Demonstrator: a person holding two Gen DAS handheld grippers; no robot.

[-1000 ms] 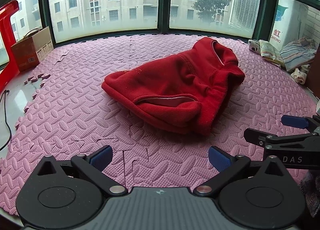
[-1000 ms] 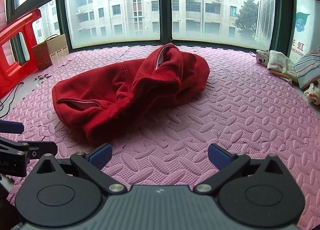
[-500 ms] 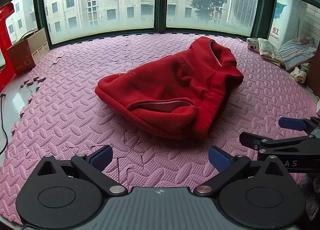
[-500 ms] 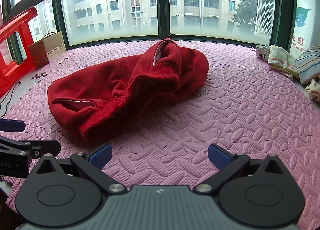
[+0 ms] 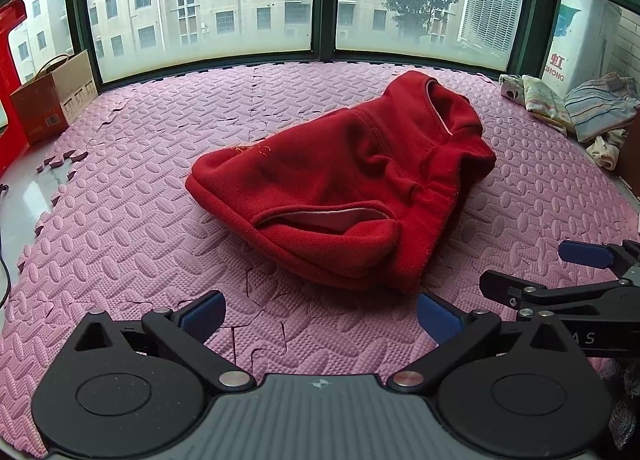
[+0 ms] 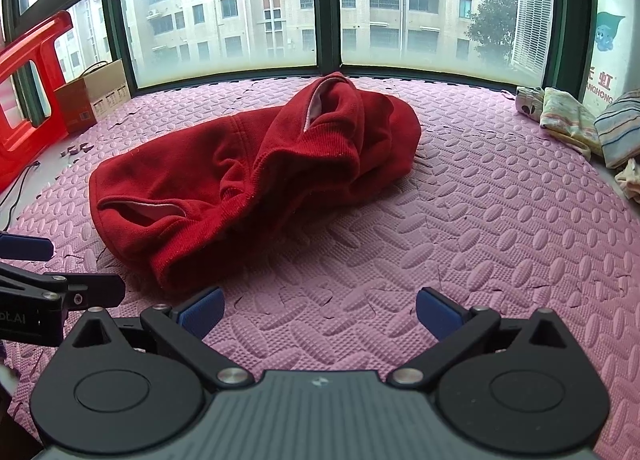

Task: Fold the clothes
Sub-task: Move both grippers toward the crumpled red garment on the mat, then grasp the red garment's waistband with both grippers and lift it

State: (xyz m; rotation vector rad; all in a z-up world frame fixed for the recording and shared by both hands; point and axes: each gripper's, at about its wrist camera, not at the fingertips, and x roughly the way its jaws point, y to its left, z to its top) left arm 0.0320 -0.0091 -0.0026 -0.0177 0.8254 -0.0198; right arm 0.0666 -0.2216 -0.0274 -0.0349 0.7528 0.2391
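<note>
A crumpled red fleece garment (image 5: 344, 188) with a pale lining lies on the pink foam mat (image 5: 132, 228). It also shows in the right wrist view (image 6: 248, 176). My left gripper (image 5: 318, 314) is open and empty, just short of the garment's near hem. My right gripper (image 6: 318, 312) is open and empty, to the right of the near hem. The right gripper also shows at the right edge of the left wrist view (image 5: 560, 292). The left gripper shows at the left edge of the right wrist view (image 6: 48, 284).
A cardboard box (image 5: 52, 100) and a red plastic stool (image 6: 28, 72) stand at the far left, beside a black cable (image 5: 4, 260). A pile of striped clothes (image 5: 580, 108) lies at the far right. Windows close off the back.
Both grippers have moved forward toward the red garment, which looks larger and nearer now. The jaws have stayed open.
</note>
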